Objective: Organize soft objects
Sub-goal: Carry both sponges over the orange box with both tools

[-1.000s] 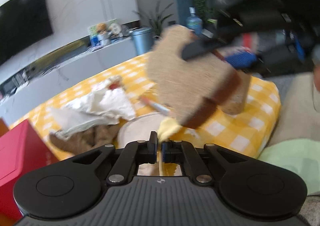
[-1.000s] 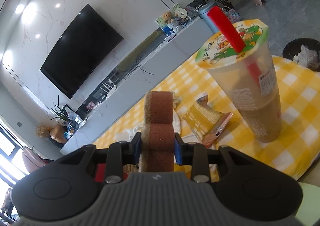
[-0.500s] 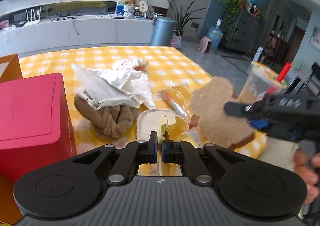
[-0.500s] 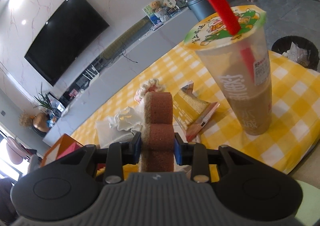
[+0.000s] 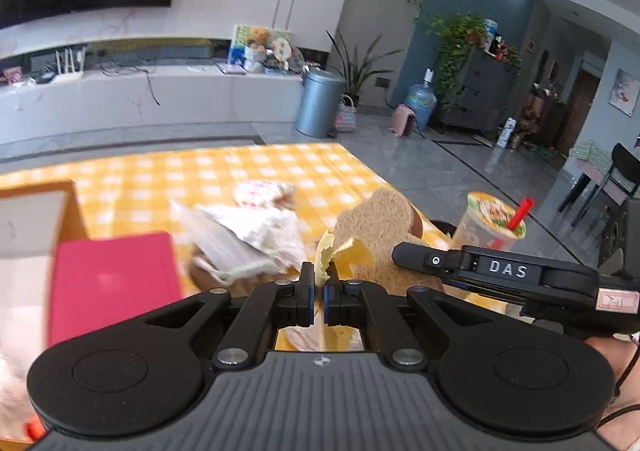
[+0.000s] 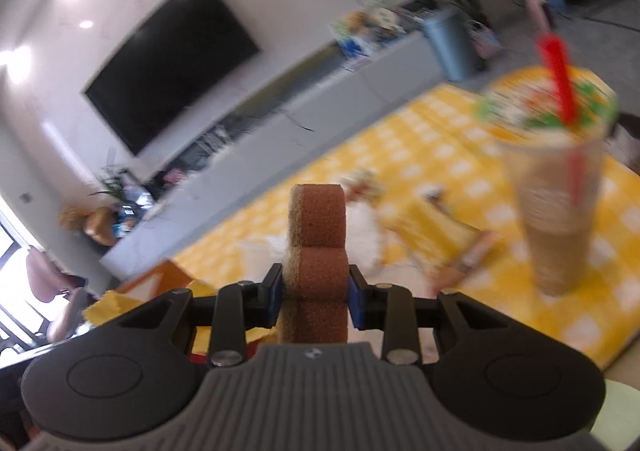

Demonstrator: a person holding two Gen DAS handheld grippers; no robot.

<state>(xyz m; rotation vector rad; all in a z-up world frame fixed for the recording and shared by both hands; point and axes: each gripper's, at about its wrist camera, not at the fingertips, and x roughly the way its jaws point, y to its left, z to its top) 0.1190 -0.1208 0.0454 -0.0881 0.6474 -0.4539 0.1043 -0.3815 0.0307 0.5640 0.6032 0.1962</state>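
Evidently both grippers are carrying: the left gripper [image 5: 319, 287] is pinching a yellow cloth [image 5: 344, 251] at centre frame, the right gripper [image 6: 316, 293] is clamping a sponge [image 6: 318, 247], each needing a drop spot.

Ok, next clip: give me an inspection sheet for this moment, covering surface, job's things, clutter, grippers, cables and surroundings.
Surface: table under a yellow checked cloth.
Job's things: sponge on edge in the right gripper; yellow cloth in the left; brown knitted piece under a white bag.
Clutter: red box, drink cup with a red straw, yellow packet.
Grippers: left gripper shut on the yellow cloth; right gripper shut on the sponge.
Cables: loose wires on the TV shelf, none on the table.
Surroundings: TV, bin, plants, water bottle.
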